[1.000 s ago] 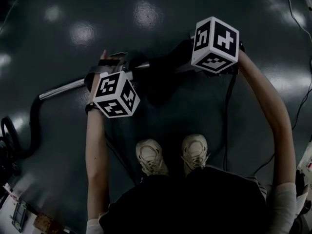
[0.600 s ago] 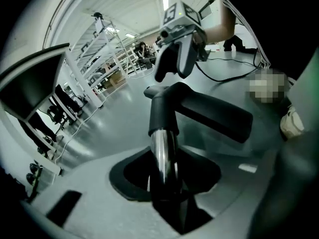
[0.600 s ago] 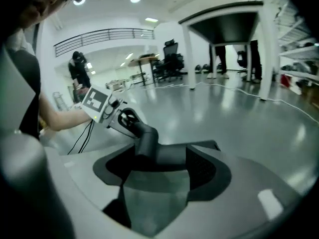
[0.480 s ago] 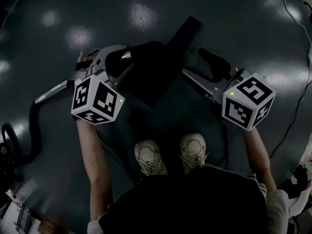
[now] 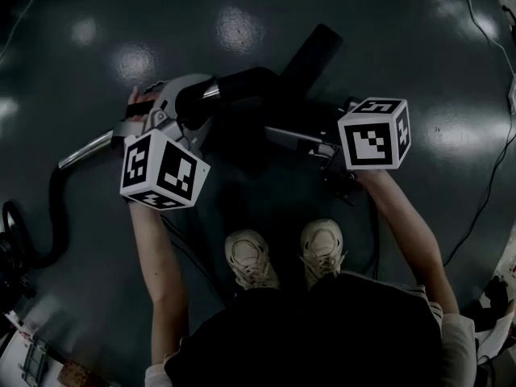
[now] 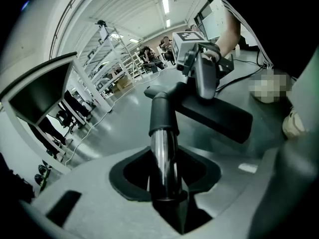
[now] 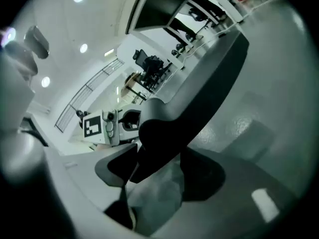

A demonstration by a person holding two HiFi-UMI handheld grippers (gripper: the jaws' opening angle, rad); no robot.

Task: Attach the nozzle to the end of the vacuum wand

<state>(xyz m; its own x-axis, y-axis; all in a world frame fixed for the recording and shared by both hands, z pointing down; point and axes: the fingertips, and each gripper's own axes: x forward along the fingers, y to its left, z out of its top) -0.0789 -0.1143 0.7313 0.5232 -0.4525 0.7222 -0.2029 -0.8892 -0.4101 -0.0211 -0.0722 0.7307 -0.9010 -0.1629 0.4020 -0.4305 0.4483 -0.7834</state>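
Note:
My left gripper (image 5: 190,103) is shut on the chrome vacuum wand (image 6: 164,158), which runs back to the left (image 5: 85,150) into a black hose (image 5: 55,208). The black nozzle (image 5: 310,51) sits over the wand's end with its collar (image 6: 162,114), and its flat head (image 6: 214,116) stretches away to the right. My right gripper (image 5: 278,129) reaches in from the right. Its jaws are closing around the nozzle's neck (image 7: 194,103), with grey floor still showing beside the neck at the gripper (image 7: 157,178).
The person's two shoes (image 5: 250,260) stand just below the grippers on the dark glossy floor. Cables (image 5: 492,184) trail along the right side. The vacuum's body (image 5: 12,228) lies at the far left. Shelving (image 6: 107,59) and desks stand in the background.
The right gripper left the nozzle, swung down to the right while rolling over, and has come back in against the nozzle's neck. The left gripper lifted the wand a little, then held still.

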